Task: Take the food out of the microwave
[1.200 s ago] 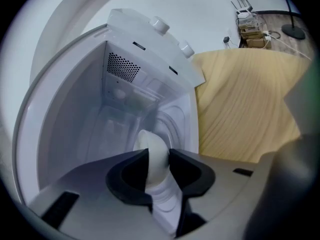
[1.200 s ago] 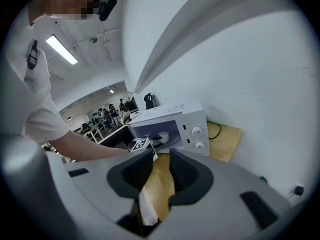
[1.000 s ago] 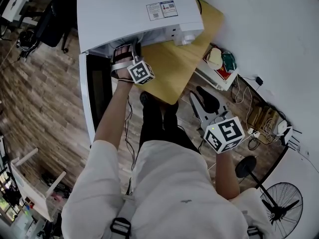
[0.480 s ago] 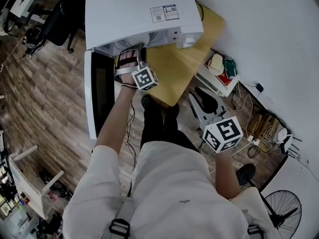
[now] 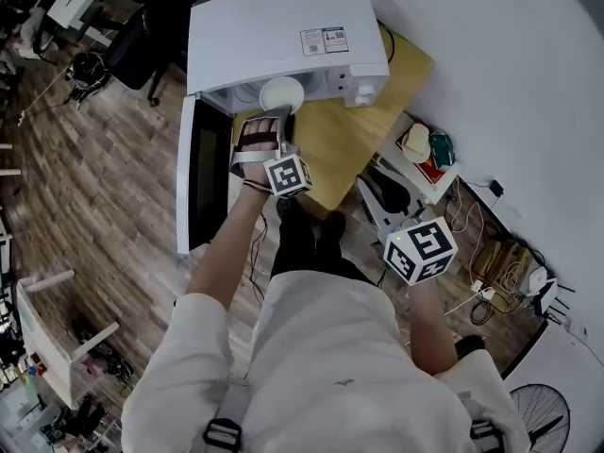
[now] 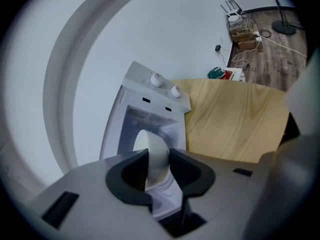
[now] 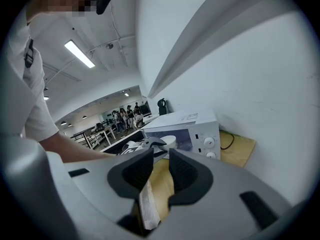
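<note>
The white microwave (image 5: 283, 31) stands on a wooden table (image 5: 354, 140) with its door (image 5: 200, 182) swung open to the left. My left gripper (image 5: 279, 118) is shut on the rim of a white bowl (image 5: 281, 93), which hangs just outside the oven's mouth. In the left gripper view the bowl's rim (image 6: 156, 146) sits pinched between the two dark jaws. What the bowl holds I cannot make out. My right gripper (image 7: 161, 166) hangs low beside the person's right hip, open; its jaws have just been closing slightly with nothing between them.
A low white shelf (image 5: 415, 144) with small items stands right of the table by the wall. Cables and a power strip (image 5: 491, 243) lie on the wooden floor (image 5: 85, 187). Chairs and desks (image 5: 142, 26) stand at the far left.
My left gripper has drawn back out of the microwave and upward, bringing the white bowl into sight at the opening. The right gripper has stayed where it was.
</note>
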